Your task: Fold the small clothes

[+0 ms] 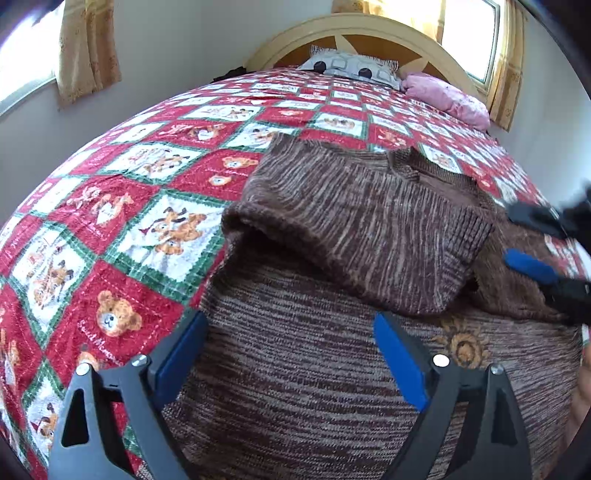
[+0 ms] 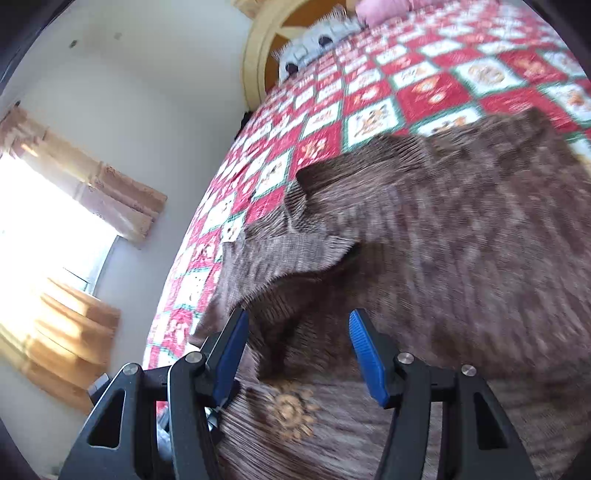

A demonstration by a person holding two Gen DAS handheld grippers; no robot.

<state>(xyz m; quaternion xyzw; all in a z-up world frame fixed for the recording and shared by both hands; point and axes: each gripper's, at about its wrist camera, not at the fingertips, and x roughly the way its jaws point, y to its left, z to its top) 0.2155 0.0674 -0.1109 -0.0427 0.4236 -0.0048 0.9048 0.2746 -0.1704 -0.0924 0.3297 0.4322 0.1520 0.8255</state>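
The left claw (image 1: 291, 354) hangs released, its blue pads spread wide over the lower body of the sweater (image 1: 332, 387) with nothing pinched between them. To its left the bedspread (image 1: 122, 221) shows its red, green and white squares printed with teddy bears. The sweater is a small brown knit, streaked with paler beige and darker threads, and it lies flat on the bed near the foot end. One sleeve (image 1: 362, 229) is folded across the chest, its ribbed cuff pointing toward the right. A ribbed collar (image 1: 406, 166) shows at the far edge, and a tan sun-like motif (image 1: 461, 347) sits low on the front, just right of the left claw. Further right, the right claw (image 2: 299, 347) reaches in over the garment's right side; its jaws stand parted and empty, the pads clear of the knit, though the picture is blurred there. Beyond the sweater, at the head of the bed, a patterned pillow (image 1: 351, 66) and a pink pillow (image 1: 447, 96) rest against the curved headboard (image 1: 369, 29).
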